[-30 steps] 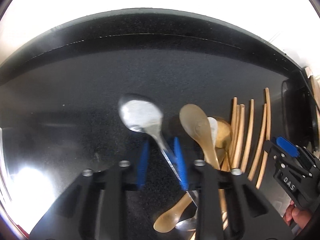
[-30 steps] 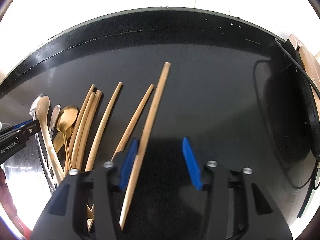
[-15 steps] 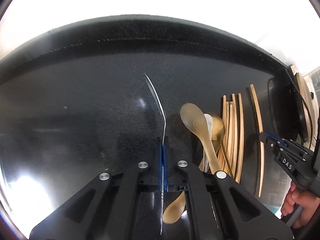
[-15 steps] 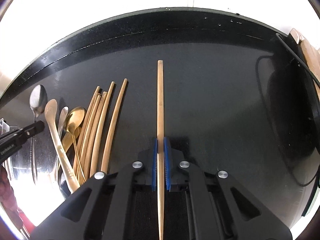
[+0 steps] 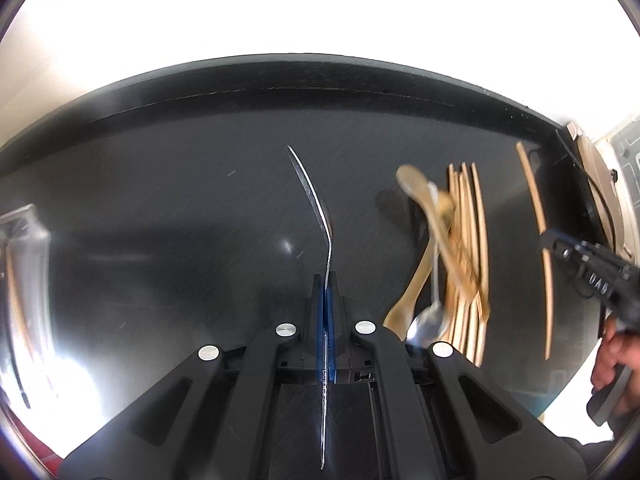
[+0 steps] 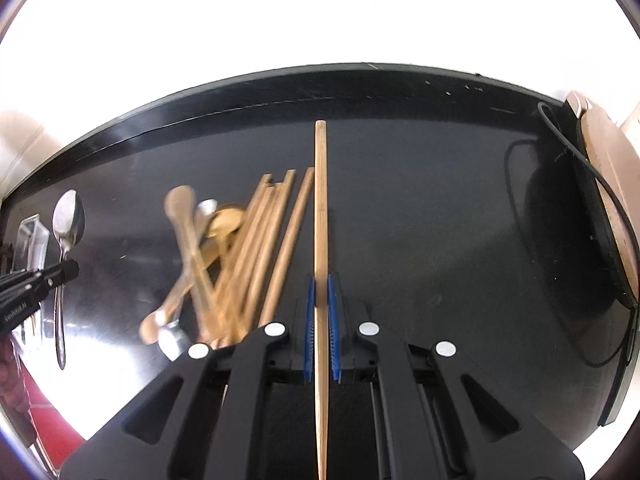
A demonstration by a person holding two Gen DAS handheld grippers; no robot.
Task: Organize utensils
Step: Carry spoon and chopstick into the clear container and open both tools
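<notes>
You're over a glossy black countertop [image 6: 440, 208] with a raised back edge; behind it, 1 bright white wall [image 6: 320, 12] is overexposed.

Both views are fisheye cameras riding on the handheld tools, each looking forward and steeply down along its own two fingers at the black surface [image 5: 160, 200] from close above. The left wrist view sits to the left of the pile of wooden chopsticks and spoons [image 5: 456, 248], which falls on its right side; the right tool [image 5: 588, 276] enters at its right edge. The right wrist view sits further right, with the same pile [image 6: 240, 256] on its left and the left tool [image 6: 36, 284] at its left edge
</notes>
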